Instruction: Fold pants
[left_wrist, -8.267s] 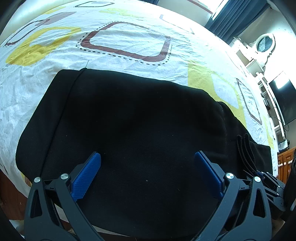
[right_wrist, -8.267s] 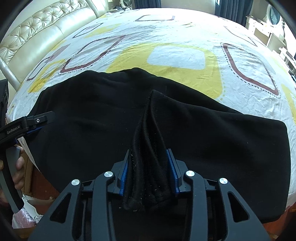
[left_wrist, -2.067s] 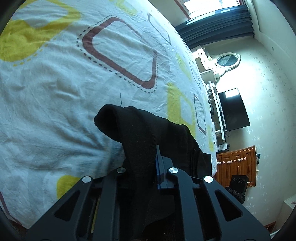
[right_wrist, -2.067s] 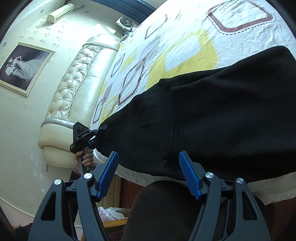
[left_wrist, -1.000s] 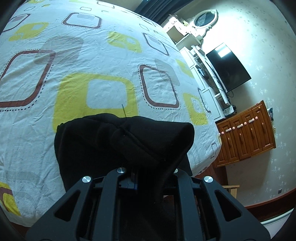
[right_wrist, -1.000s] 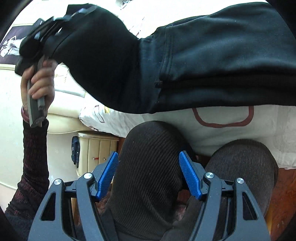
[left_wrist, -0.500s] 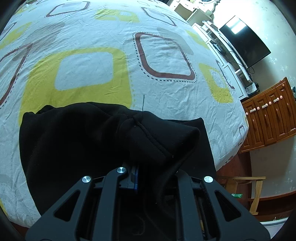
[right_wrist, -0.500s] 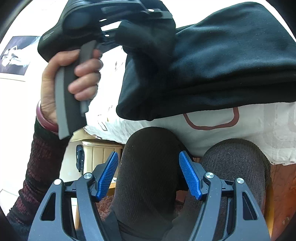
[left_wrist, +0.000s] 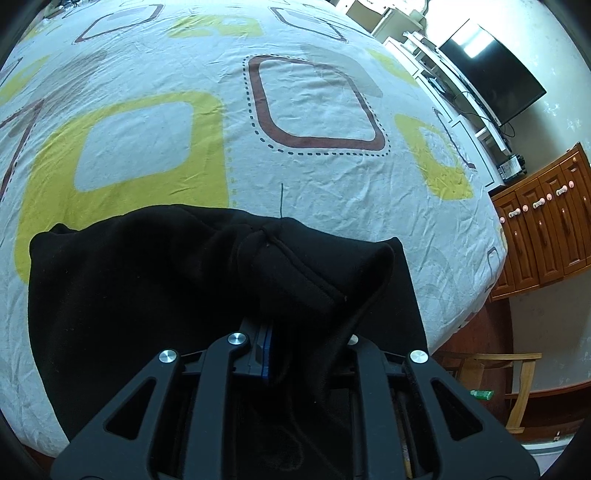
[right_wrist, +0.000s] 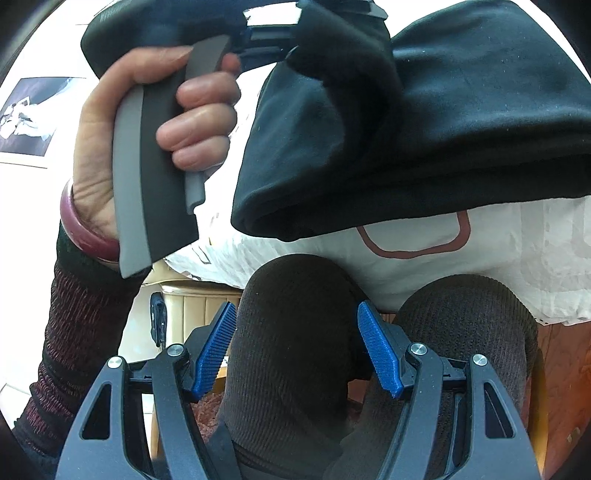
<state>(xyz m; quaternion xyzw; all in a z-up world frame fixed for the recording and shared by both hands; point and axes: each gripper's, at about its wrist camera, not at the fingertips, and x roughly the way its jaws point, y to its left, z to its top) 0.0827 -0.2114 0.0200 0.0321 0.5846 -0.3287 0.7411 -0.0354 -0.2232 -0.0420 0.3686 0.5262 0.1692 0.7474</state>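
The black pants (left_wrist: 129, 288) lie folded on the patterned bed sheet (left_wrist: 314, 110) near its front edge. My left gripper (left_wrist: 303, 336) holds a bunched end of them, laid over the lower layer. Its jaws are opening, with the fabric still between the pads. One blue pad (left_wrist: 265, 350) shows; cloth hides the other. In the right wrist view a hand (right_wrist: 147, 110) grips the left gripper (right_wrist: 280, 26) above the pants (right_wrist: 461, 110). My right gripper (right_wrist: 295, 339) stands open below the bed edge, nothing held between its fingers.
The person's knees (right_wrist: 291, 295) press against the sheet's hanging edge (right_wrist: 517, 251). A television (left_wrist: 491, 85), a wooden cabinet (left_wrist: 546, 221) and a wooden chair (left_wrist: 517, 373) stand beyond the bed's right side. A beige bed frame (right_wrist: 192, 299) is at the left.
The left gripper has brought the pants end across and down onto the lower layer, and it looms closer in the right wrist view. The right gripper has stayed put.
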